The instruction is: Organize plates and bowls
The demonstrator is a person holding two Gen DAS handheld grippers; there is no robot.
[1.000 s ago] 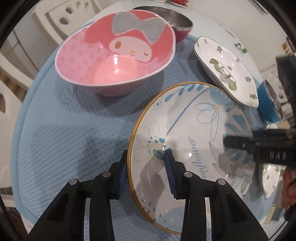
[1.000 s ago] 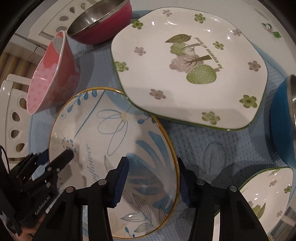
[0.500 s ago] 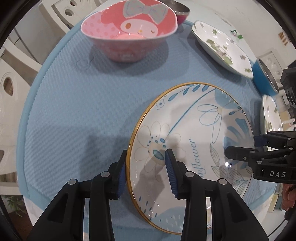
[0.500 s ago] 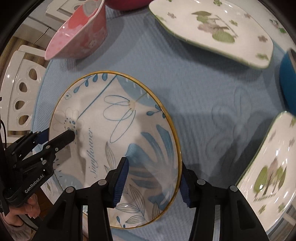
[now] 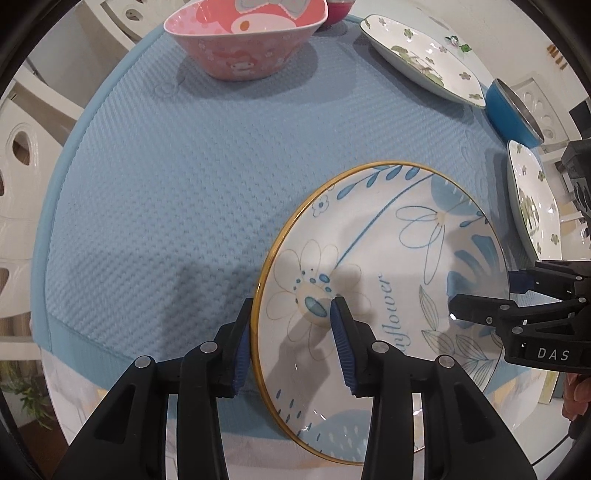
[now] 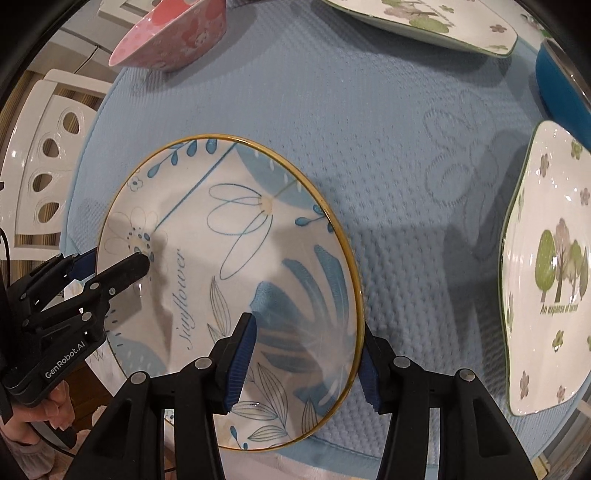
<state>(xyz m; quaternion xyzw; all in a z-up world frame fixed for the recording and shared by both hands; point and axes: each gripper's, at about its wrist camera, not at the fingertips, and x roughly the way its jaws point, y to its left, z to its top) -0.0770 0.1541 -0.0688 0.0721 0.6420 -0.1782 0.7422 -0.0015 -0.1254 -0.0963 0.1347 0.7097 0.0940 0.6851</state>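
A round white plate with blue flowers and a gold rim hangs above the near edge of the blue mat. My left gripper is shut on its left rim. My right gripper is shut on its right rim. A pink bowl stands far left. A square white plate with green trees lies far back. A second such plate lies right.
A blue steel-lined bowl sits at the right between the two square plates. A red bowl's edge peeks behind the pink bowl. White chairs stand to the left. The mat's front edge is close below the grippers.
Both grippers have pulled the blue-flower plate back toward the near edge of the mat and higher. The pink bowl and square plates now look farther away.
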